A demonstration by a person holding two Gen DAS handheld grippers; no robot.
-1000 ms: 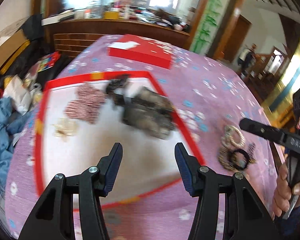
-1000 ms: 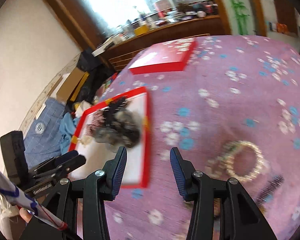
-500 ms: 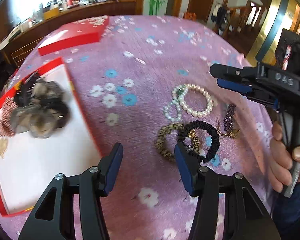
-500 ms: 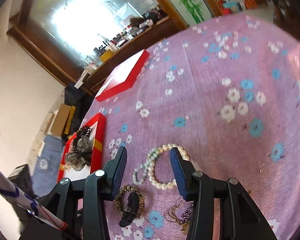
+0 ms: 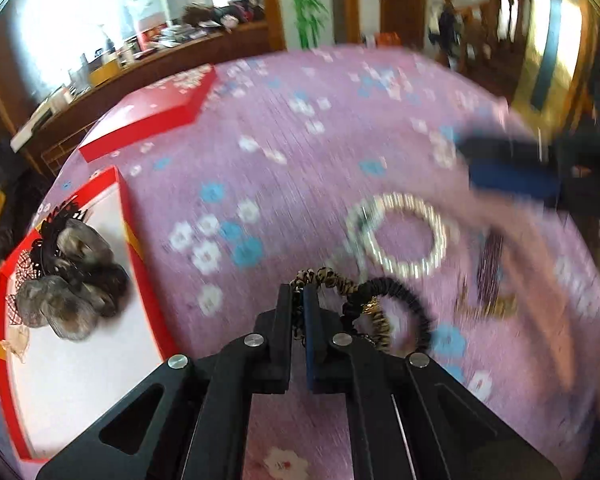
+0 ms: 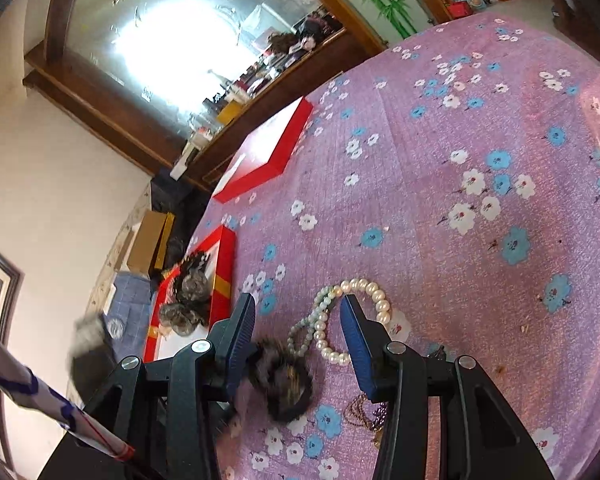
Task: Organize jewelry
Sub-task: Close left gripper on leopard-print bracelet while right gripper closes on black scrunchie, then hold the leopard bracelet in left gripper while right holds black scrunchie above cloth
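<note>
One leopard scrunchie (image 5: 328, 278) pinched in left gripper (image 5: 299, 300), loop trailing right.

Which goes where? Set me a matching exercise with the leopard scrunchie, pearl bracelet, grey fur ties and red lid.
1 leopard scrunchie
2 pearl bracelet
3 grey fur ties
4 red lid

A in the red tray
B flat at the cloth far side
C pinched in the left gripper
D on the cloth by the right gripper

Pairs: 1-C, 2-D, 3-A, 4-B
</note>
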